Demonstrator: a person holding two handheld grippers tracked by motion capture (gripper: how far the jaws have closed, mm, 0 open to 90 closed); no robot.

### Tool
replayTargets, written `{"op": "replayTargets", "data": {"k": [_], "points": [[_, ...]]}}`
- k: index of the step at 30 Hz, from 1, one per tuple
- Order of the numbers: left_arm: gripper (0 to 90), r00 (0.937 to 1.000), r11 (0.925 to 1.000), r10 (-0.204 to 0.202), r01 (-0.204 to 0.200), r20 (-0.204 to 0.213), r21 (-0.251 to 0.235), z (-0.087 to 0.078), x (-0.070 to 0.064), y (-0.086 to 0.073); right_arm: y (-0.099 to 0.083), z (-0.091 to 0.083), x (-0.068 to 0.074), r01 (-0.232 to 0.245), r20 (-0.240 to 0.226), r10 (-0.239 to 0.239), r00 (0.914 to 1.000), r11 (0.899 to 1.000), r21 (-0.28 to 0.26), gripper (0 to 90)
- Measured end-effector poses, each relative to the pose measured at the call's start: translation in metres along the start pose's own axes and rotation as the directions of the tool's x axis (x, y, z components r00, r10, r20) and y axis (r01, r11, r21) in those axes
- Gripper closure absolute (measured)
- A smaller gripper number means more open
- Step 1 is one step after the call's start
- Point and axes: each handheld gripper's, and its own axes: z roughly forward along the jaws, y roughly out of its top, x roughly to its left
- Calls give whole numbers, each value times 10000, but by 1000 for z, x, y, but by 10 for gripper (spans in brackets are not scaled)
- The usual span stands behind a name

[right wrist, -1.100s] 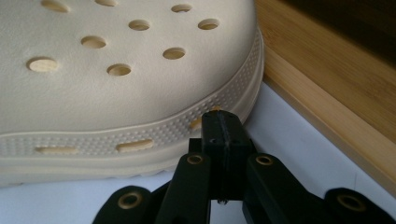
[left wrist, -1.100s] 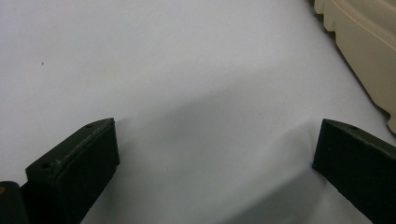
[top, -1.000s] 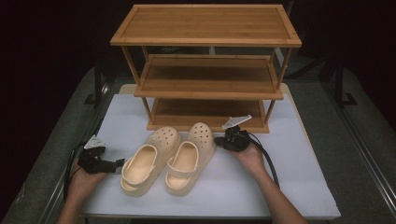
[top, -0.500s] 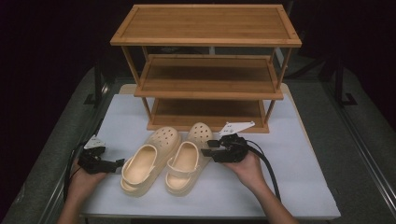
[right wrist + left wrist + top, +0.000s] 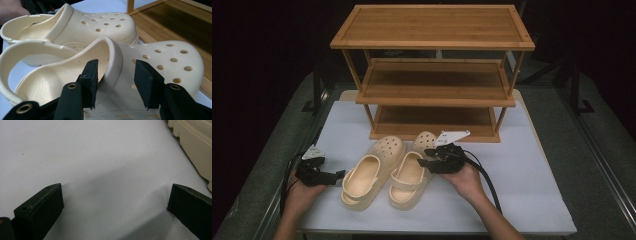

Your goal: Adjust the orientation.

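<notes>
Two cream perforated clogs lie side by side on the white table, toes toward the rack: the left clog [image 5: 372,172] and the right clog [image 5: 407,182]. My right gripper [image 5: 424,162] is open and straddles the upper's rim of the right clog [image 5: 160,60], one jaw inside the foot opening and the other over the top; a gap shows at the outer jaw. The left clog [image 5: 100,25] lies just beyond. My left gripper [image 5: 339,174] rests low on the table left of the left clog, open with nothing between its jaws; that clog's sole edge [image 5: 195,142] shows beside it.
A three-tier wooden shoe rack [image 5: 434,90] stands at the back of the white table [image 5: 522,165], its bottom shelf [image 5: 175,22] just beyond the clogs' toes. A black cable [image 5: 487,175] trails from the right gripper toward the person. Dark floor surrounds the table.
My right gripper has moved left and toward the person, from beside the right clog's toe to astride its upper rim. The left gripper and both clogs have stayed put.
</notes>
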Motion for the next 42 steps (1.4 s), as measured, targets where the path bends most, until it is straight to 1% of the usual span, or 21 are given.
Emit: {"op": "replayTargets", "data": {"k": [4, 8, 11, 15, 17, 19, 20, 23, 28, 29, 31, 32, 34, 37, 38, 39, 41, 42], "points": [[0, 10000, 10000, 4, -4, -2, 3, 0, 0, 0, -1, -3, -1, -11, -39, 11, 10000, 10000, 37, 538], [0, 10000, 10000, 0, 0, -2, -1, 0, 0, 0, -2, -6, -2, 107, 13, -107, 9999, 9999, 105, 538], [0, 10000, 10000, 13, -13, 2, 12, 0, 0, 0, -2, -10, -3, 261, 217, -266, 9994, 9994, 224, 538], [0, 10000, 10000, 4, -4, 3, 3, 0, 0, 0, -6, -19, -7, 246, 447, -259, 9987, 9993, 280, 542], [0, 10000, 10000, -9, 9, -2, -10, 0, 0, 0, -10, -22, -9, 88, 390, -98, 9992, 9996, 259, 548], [0, 10000, 10000, 2, -2, -2, -6, 0, 0, 0, -14, -25, -9, -7, 334, 4, 9994, 9999, 108, 582], [0, 10000, 10000, -1, 1, -4, -8, 0, 0, 0, -15, -27, -8, -111, 342, 106, 9994, 9999, 123, 586], [0, 10000, 10000, -1, 1, -2, -6, 0, 0, 0, -19, -29, -6, -263, 320, 253, 9992, 9991, 323, 586], [0, 10000, 10000, 0, 0, -1, -8, 0, 0, 0, -25, -25, 1, -478, 107, 473, 9988, 9974, 541, 585], [0, 10000, 10000, -2, 2, -1, -8, 0, 0, 0, -26, -23, 3, -550, 69, 547, 9985, 9962, 678, 573], [0, 10000, 10000, 5, -5, -5, -2, 0, 0, 0, -27, -22, 4, -626, 137, 617, 9980, 9948, 798, 553], [0, 10000, 10000, -2, 2, -3, -7, 0, 0, 0, -28, -22, 4, -754, 163, 743, 9971, 9938, 822, 555], [0, 10000, 10000, 4, -4, -3, 2, 0, 0, 0, -29, -22, 4, -909, 117, 903, 9959, 9925, 813, 583], [0, 10000, 10000, 3, -3, -3, -4, 0, 0, 0, -28, -24, 4, -842, 10, 844, 9964, 9933, 797, 646], [0, 10000, 10000, 6, -6, -5, 3, 0, 0, 0, -28, -24, 5, -756, 16, 757, 9971, 9940, 785, 669], [0, 10000, 10000, 6, -6, -4, 3, 0, 0, 0, -28, -25, 5, -704, 49, 702, 9975, 9945, 781, 695], [0, 10000, 10000, 1, -1, -3, -1, 0, 0, 0, -28, -28, 5, -586, 261, 567, 9980, 9953, 771, 742], [0, 10000, 10000, 7, -7, -4, 4, 0, 0, 0, -28, -28, 4, -591, 294, 571, 9979, 9955, 737, 758]]}}
